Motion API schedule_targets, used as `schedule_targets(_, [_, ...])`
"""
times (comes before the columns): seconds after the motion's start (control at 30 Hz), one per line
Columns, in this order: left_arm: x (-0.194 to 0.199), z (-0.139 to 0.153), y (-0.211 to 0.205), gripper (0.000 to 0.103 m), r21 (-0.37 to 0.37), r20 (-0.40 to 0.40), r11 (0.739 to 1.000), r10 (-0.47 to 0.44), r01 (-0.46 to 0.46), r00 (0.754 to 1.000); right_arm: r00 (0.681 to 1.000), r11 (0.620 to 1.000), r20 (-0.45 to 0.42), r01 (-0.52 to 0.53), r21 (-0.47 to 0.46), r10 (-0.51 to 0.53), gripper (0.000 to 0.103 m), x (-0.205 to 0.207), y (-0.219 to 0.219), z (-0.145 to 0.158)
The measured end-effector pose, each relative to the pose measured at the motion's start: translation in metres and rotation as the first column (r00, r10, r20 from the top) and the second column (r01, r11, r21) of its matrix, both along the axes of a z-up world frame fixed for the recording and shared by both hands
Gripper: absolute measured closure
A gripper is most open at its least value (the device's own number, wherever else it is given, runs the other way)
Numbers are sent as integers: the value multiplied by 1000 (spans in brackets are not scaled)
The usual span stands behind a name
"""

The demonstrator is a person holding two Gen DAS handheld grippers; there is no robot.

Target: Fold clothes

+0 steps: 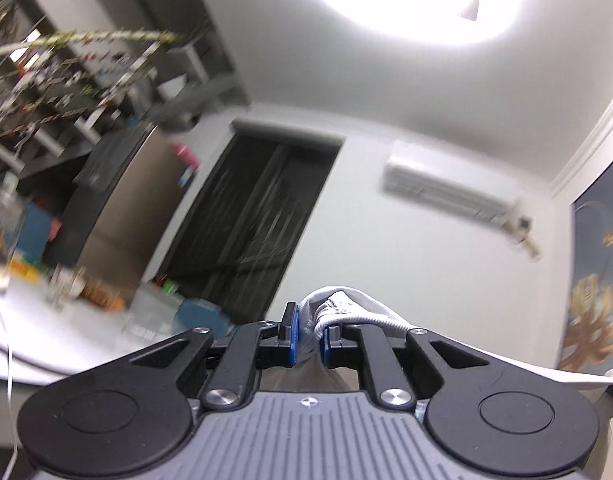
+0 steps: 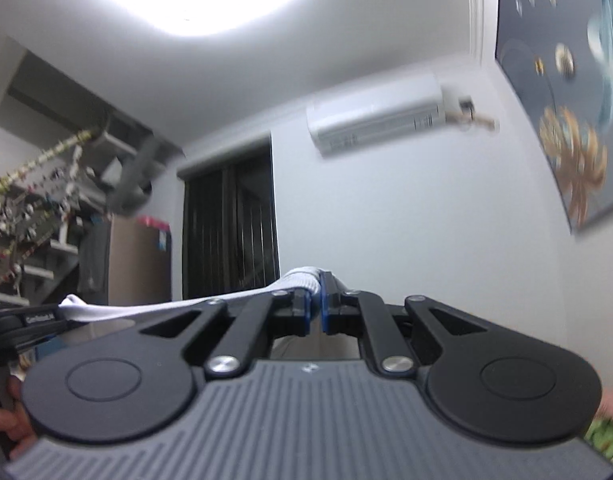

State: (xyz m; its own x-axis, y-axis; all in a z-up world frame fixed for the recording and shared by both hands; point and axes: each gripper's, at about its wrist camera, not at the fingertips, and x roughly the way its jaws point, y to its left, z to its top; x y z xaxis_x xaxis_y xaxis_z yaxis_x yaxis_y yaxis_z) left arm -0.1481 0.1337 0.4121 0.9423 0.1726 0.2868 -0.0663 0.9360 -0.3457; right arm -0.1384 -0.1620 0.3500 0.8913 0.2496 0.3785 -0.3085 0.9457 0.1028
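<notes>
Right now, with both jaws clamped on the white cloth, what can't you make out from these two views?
- What kind of garment the white cloth is: both views show only its pinched edge; each gripper's body hides what hangs below.
- The folding surface: both cameras tilt up at wall and ceiling.
- Shelf contents, left wrist view: motion blur.
- Left gripper, right wrist view: cut off by the left edge.

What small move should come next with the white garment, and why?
Probably draw the two grippers a little apart to pull the edge flat. The left gripper and the right gripper are both shut on the white garment, both point up toward the ceiling, and the band of cloth between them looks bunched at each grip.
</notes>
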Motion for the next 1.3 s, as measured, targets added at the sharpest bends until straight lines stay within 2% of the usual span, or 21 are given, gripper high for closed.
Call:
schedule_targets(0.17, [-79, 65, -25, 91, 74, 87, 996, -49, 43, 995, 998, 1000, 63, -7, 29, 5, 95, -72, -19, 50])
schedule_targets(0.3, [-112, 90, -36, 91, 55, 79, 994, -98, 94, 992, 1000, 1000, 23, -13, 3, 13, 95, -90, -23, 62])
schedule_targets(0.37, [-113, 89, -38, 91, 32, 36, 992, -124, 123, 992, 999, 999, -28, -31, 5, 31, 95, -77, -22, 57])
schedule_targets(0.43, [-93, 77, -36, 91, 14, -10, 991, -136, 136, 991, 996, 999, -75, -42, 16, 44, 95, -58, -21, 44])
schedule_targets(0.5, [-64, 59, -34, 91, 27, -46, 992, -126, 127, 991, 994, 1000, -105, -21, 6, 21, 95, -37, -19, 28])
schedule_targets(0.63, [19, 13, -32, 91, 30, -128, 993, -111, 116, 985, 983, 1000, -182, 16, -13, -18, 95, 22, -15, -8])
schedule_targets(0.7, [79, -18, -28, 91, 22, -180, 993, -111, 117, 977, 972, 999, -233, 31, -19, -34, 95, 61, -13, -29])
schedule_targets(0.83, [195, -77, -35, 91, 38, -267, 993, -100, 114, 959, 936, 996, -340, 81, -31, -86, 95, 160, -16, -81])
schedule_targets(0.97, [320, -147, -51, 91, 50, -376, 992, -85, 112, 923, 884, 992, -450, 124, -38, -127, 95, 271, -22, -142])
schedule_targets(1.07, [415, -217, -66, 91, 78, -450, 991, -63, 109, 891, 845, 985, -506, 158, -71, -172, 95, 359, -25, -200])
schedule_targets(1.13, [477, -274, -77, 90, 117, -495, 988, -34, 105, 868, 817, 981, -543, 169, -94, -193, 95, 417, -28, -245])
schedule_targets(1.3, [615, -420, -96, 89, 194, -613, 974, 26, 119, 789, 705, 979, -680, 165, -122, -204, 95, 552, -41, -376])
